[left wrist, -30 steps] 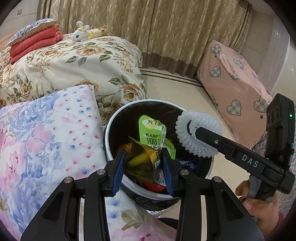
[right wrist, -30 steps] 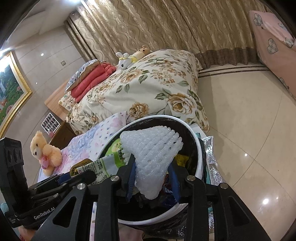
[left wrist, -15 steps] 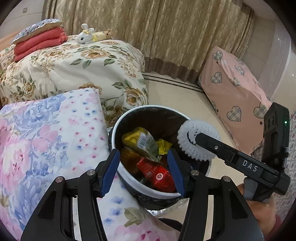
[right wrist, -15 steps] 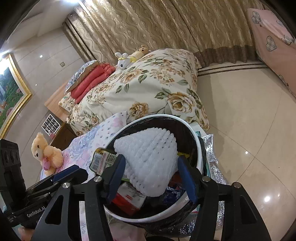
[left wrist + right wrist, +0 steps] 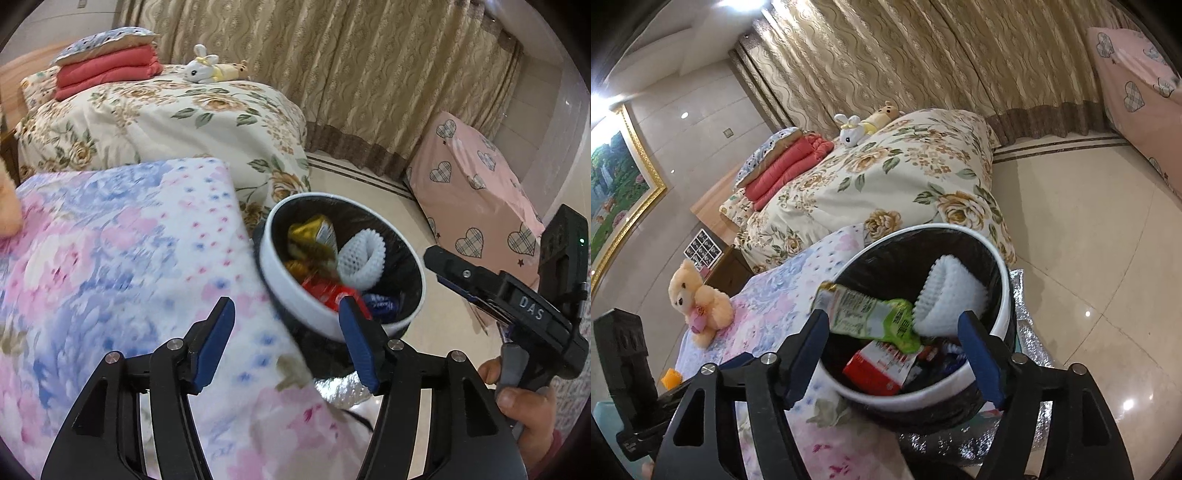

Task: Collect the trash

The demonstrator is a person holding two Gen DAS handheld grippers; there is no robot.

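Inside the white-rimmed, black-lined round trash bin (image 5: 999,291), a white foam mesh sleeve (image 5: 951,295) and green-and-gold crumpled snack wrapper (image 5: 871,317) lie, while left tool (image 5: 286,339) and right tool (image 5: 894,354) hover above it, spread, empty.

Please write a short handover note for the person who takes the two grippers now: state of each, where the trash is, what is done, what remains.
Left hand-held gripper: open, empty, over the flowered blanket beside the bin.
Right hand-held gripper: open, empty, above the bin's near rim.
Trash bin: stands by the bed and holds the white foam net, the green pouch, a red packet and a gold wrapper.
Done: these pieces are in the bin.
Left: a small orange item lies on the blanket near the teddy bear; I cannot tell if it is trash. Check it.
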